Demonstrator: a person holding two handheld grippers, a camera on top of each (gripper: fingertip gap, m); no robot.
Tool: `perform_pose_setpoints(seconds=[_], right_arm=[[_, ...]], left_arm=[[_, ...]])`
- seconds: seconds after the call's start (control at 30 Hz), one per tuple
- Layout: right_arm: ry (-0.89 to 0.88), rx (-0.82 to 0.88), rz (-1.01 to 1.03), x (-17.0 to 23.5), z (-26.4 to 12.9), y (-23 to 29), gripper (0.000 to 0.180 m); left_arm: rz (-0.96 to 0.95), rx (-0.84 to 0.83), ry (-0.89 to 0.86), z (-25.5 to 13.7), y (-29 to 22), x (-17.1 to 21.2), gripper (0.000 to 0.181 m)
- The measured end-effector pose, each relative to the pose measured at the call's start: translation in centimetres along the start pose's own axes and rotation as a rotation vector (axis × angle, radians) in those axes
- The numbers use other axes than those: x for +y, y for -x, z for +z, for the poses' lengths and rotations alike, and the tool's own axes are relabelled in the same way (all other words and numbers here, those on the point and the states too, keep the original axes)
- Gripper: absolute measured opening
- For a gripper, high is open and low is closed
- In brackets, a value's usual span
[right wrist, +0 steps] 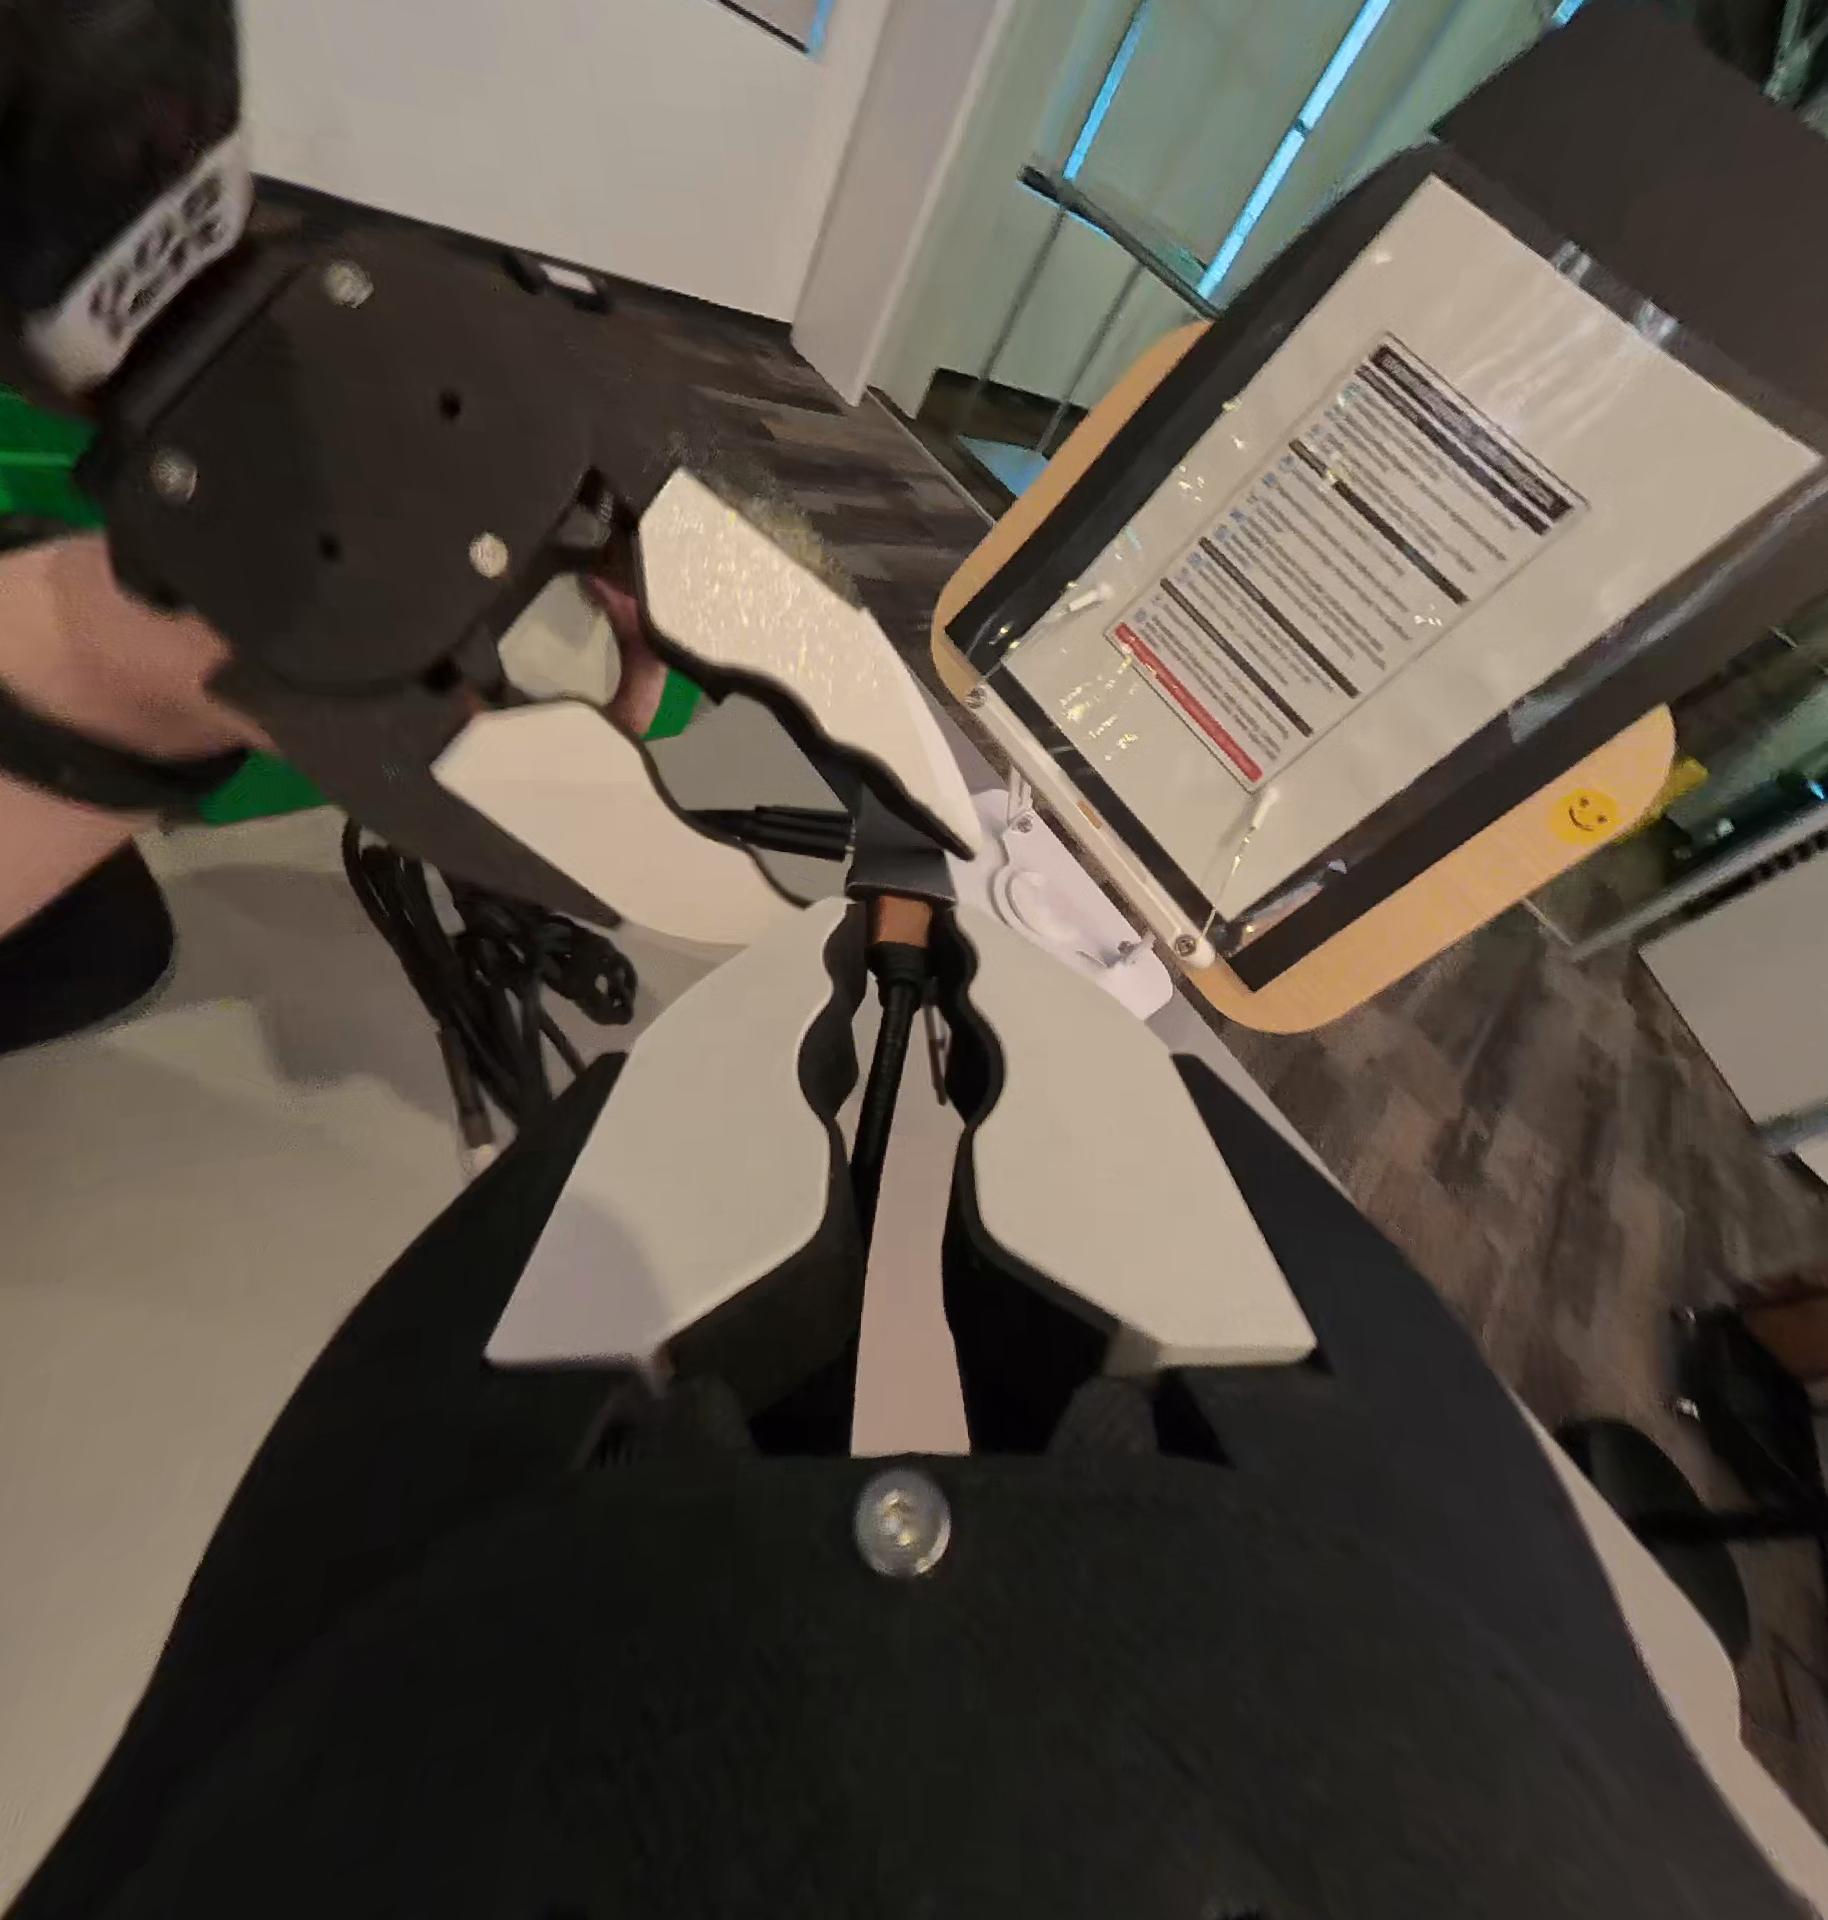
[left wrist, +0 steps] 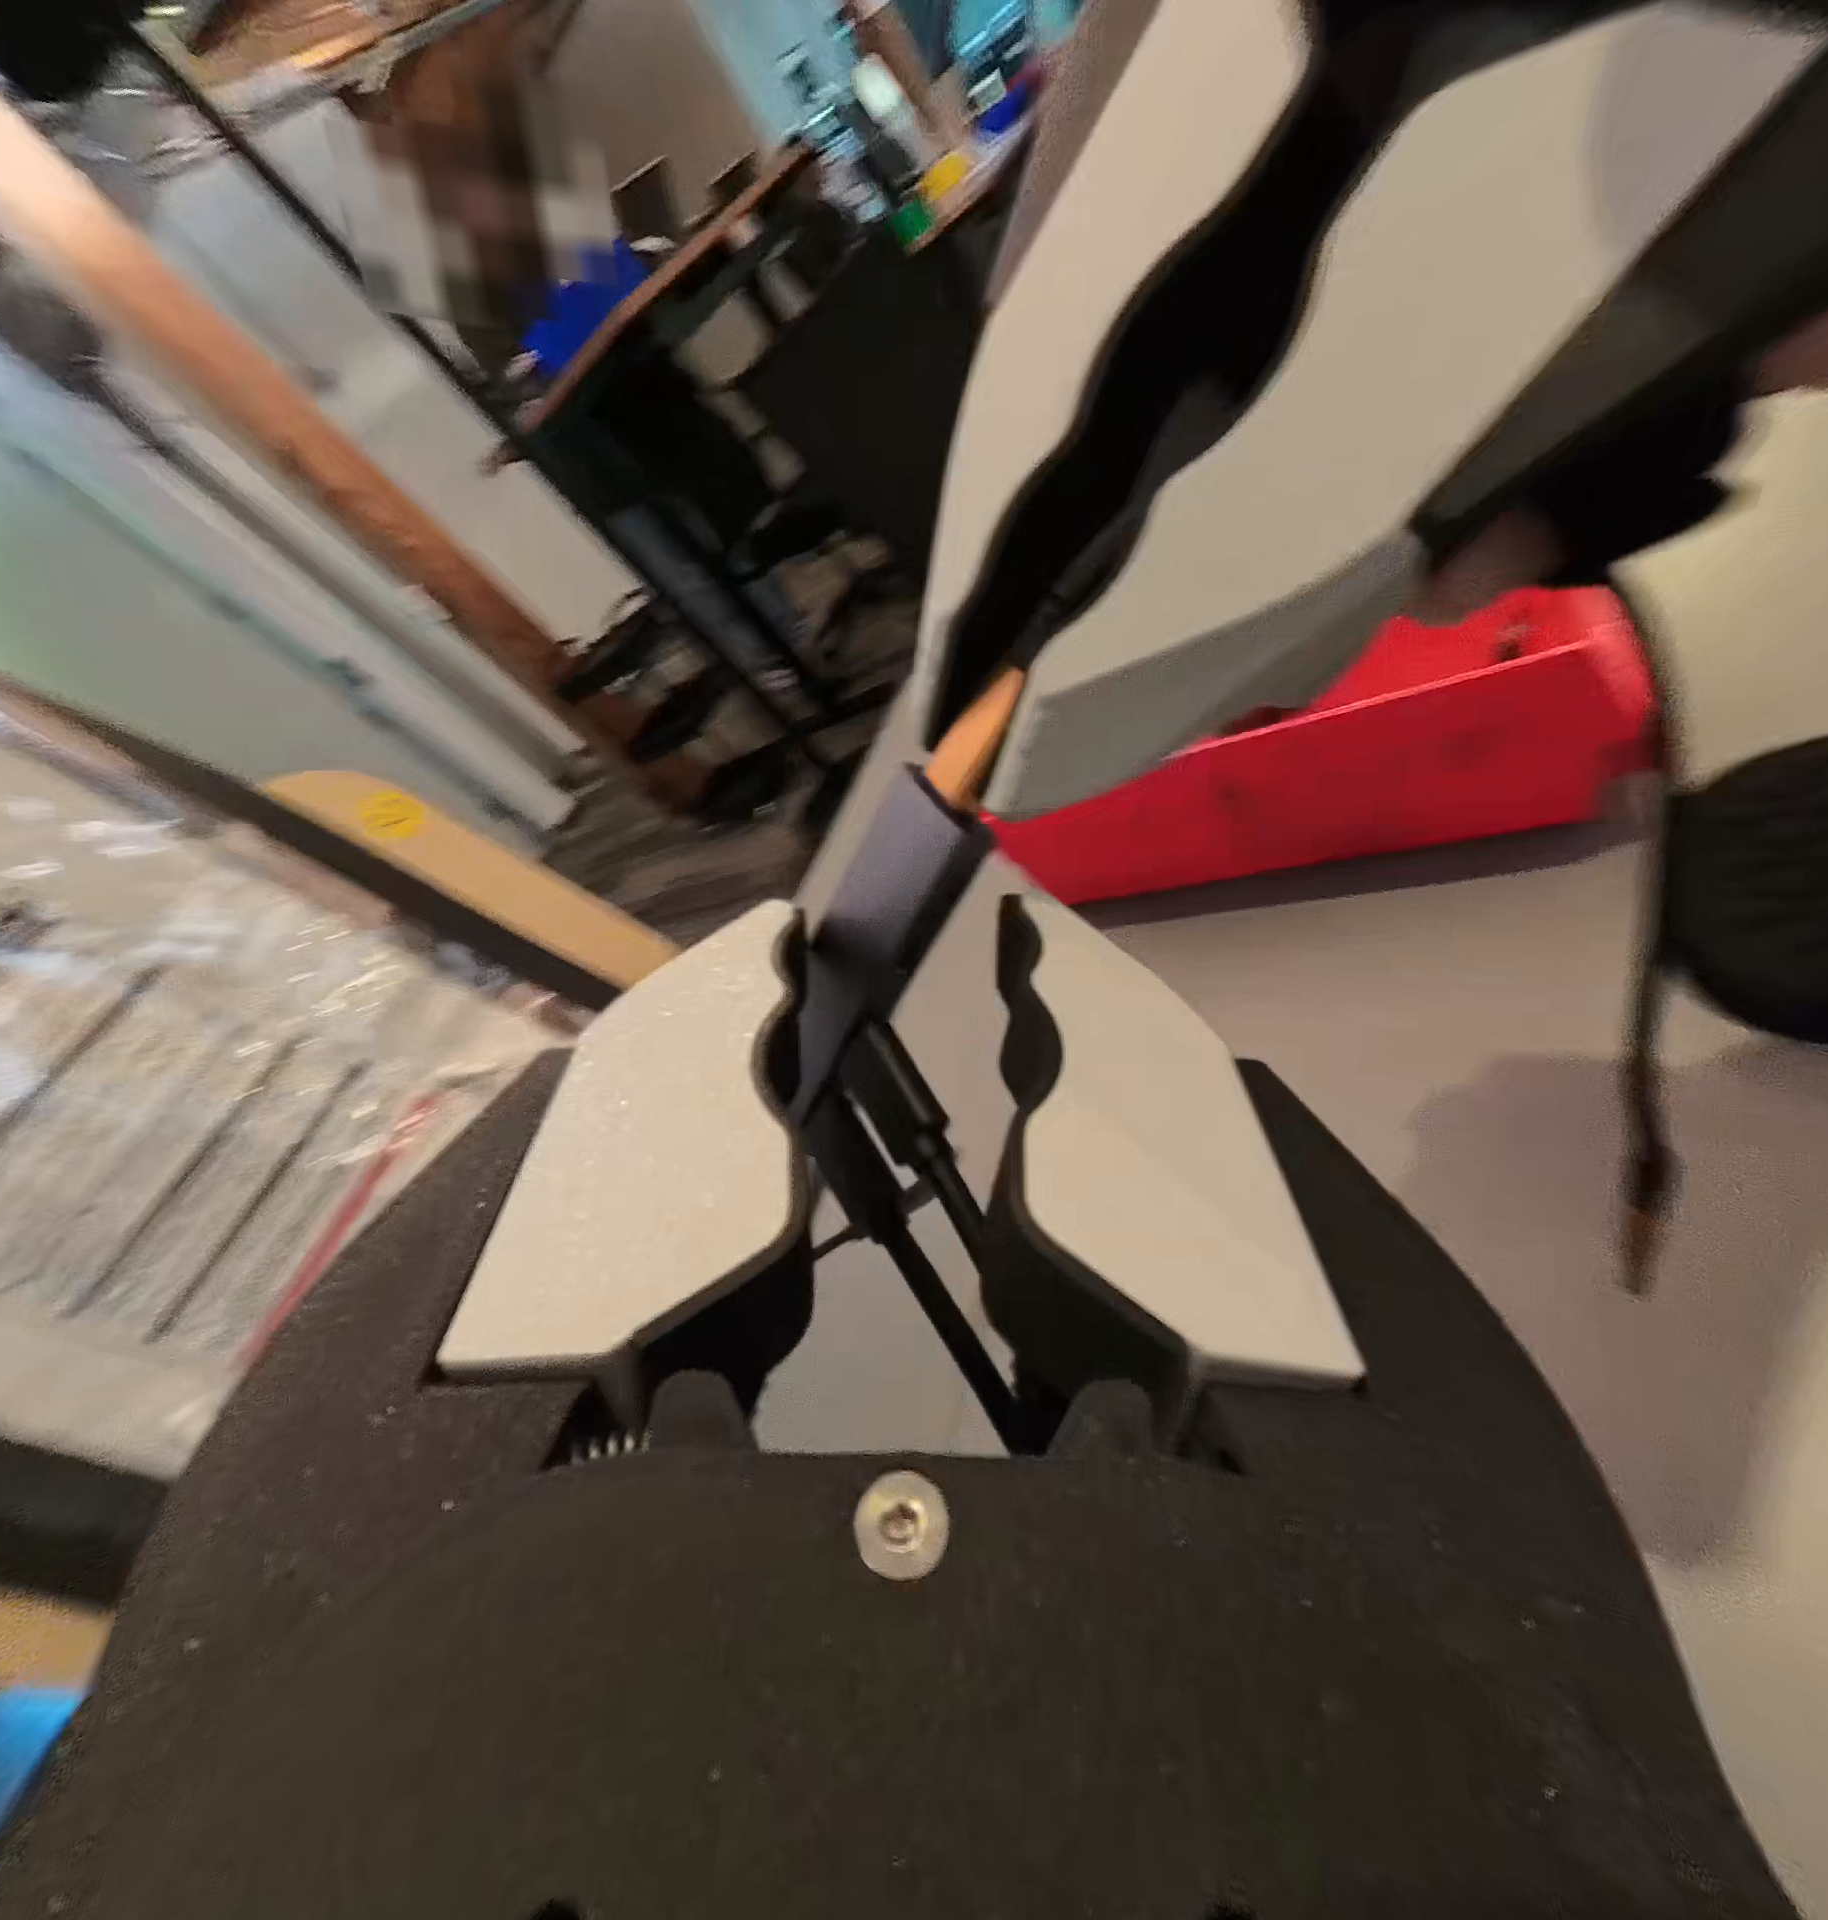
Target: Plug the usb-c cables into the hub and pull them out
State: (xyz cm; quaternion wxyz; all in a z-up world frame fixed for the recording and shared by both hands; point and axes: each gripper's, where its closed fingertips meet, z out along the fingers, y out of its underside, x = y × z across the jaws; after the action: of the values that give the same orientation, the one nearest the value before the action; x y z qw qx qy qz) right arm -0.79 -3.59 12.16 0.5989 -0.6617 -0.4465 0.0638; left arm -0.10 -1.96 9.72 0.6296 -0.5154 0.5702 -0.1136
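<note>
My left gripper (left wrist: 899, 909) is shut on a dark grey hub (left wrist: 894, 883) and holds it above the white table. It also shows at upper left in the right wrist view (right wrist: 889, 831), with the hub (right wrist: 894, 862) at its tips. My right gripper (right wrist: 899, 914) is shut on the copper-coloured plug (right wrist: 897, 923) of a black usb-c cable. The plug's nose meets the hub's end (left wrist: 967, 743); I cannot tell how deep it sits. Black cables (right wrist: 785, 826) are plugged into the hub's other side. Another cable with a copper plug (left wrist: 1642, 1195) hangs at the right.
A bundle of black cables (right wrist: 505, 966) lies on the white table (right wrist: 214, 1195). A red bin (left wrist: 1357, 758) and a green bin (right wrist: 16, 447) stand behind. A clear sign stand with a printed sheet (right wrist: 1357, 582) is at the table's far edge, beside a white fitting (right wrist: 1055, 904). Left and right tips are no more than a few centimetres apart.
</note>
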Motion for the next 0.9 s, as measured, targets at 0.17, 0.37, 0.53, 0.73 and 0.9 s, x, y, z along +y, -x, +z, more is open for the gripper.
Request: perform_pose_setpoints(seconds=[0.17, 0.37, 0.53, 0.73, 0.9], right_arm=[[-0.037, -0.13, -0.071, 0.8, -0.3, 0.6, 0.014], [-0.005, -0.162, -0.263, 2.3, 0.0, 1.3, 0.013], [-0.003, -0.056, -0.316, 2.0, 0.4, 0.1, 0.013], [0.028, -0.065, -0.448, 3.1, 1.6, 0.8, 0.014], [0.049, -0.157, -0.536, 4.0, 2.2, 2.7, 0.014]], left_arm=[[-0.025, 0.199, -0.125, -2.2, -1.5, -0.7, 0.051], [0.108, 0.231, -0.012, -0.8, -3.5, 1.0, 0.055], [0.109, 0.176, 0.034, -1.3, -2.6, 1.1, 0.051], [-0.016, 0.123, -0.077, -4.8, 0.6, 0.2, 0.051], [0.138, 0.211, 0.035, -1.9, -2.6, 2.5, 0.055]])
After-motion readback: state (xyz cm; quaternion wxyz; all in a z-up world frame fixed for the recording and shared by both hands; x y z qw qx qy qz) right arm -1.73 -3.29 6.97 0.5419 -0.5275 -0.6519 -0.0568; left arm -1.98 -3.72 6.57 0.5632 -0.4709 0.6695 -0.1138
